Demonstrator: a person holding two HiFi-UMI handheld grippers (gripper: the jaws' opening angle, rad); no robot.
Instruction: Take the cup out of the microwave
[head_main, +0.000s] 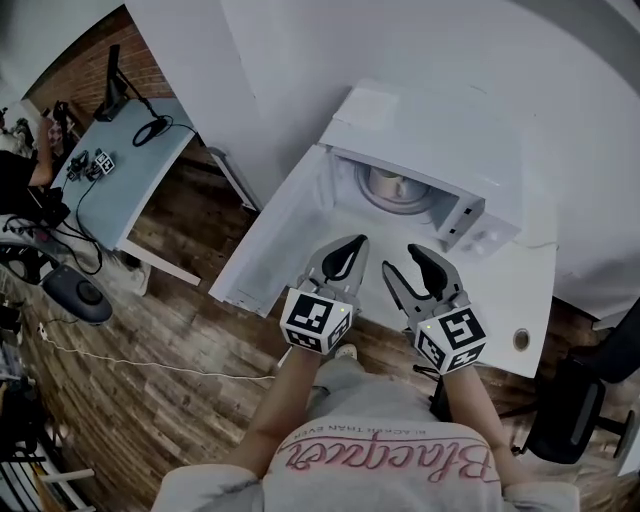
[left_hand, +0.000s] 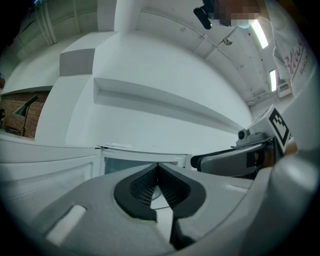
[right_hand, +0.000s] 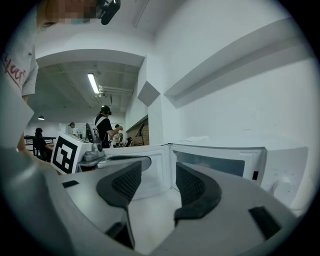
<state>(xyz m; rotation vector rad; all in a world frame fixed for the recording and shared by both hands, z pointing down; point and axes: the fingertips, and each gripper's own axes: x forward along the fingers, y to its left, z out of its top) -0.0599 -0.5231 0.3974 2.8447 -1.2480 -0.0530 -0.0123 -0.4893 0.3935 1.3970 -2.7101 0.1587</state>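
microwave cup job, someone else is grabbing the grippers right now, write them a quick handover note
Left gripper: jaws shut, empty, held in front of the open microwave.
Right gripper: jaws open, nothing between them, beside the left one and facing the cavity.
Cup: inside the microwave on the turntable, not touched by either gripper.
Done: the door is swung wide open.
Left: reach in, probably with the open right gripper, close on the cup and bring it out.
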